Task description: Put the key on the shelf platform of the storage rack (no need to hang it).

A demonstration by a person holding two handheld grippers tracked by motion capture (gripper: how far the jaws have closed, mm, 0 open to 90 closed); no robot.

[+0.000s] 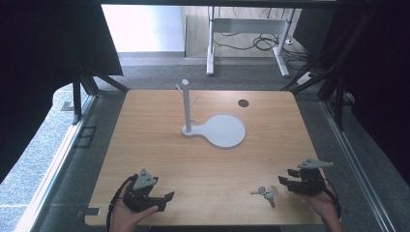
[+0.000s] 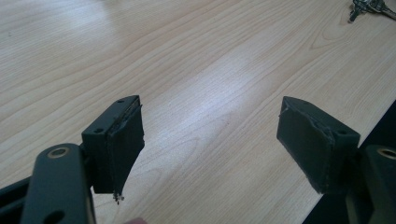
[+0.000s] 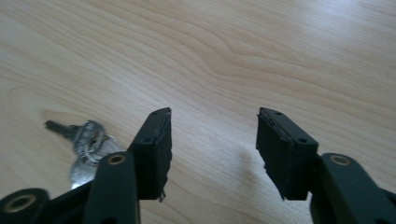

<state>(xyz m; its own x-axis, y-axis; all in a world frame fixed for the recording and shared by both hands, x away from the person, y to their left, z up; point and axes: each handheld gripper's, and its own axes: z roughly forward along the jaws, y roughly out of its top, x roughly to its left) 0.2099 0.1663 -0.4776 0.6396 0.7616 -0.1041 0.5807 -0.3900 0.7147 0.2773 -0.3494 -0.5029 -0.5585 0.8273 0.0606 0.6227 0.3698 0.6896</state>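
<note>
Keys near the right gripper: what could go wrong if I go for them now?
The keys lie flat on the table, left of the open right gripper, so the pads may skid over them. They sit near the front edge; a nudge could push them off. The white stand looks slim and easily tipped.

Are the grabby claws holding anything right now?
No. The left gripper and the right gripper are both open with nothing between them. The keys lie loose on the table.
</note>
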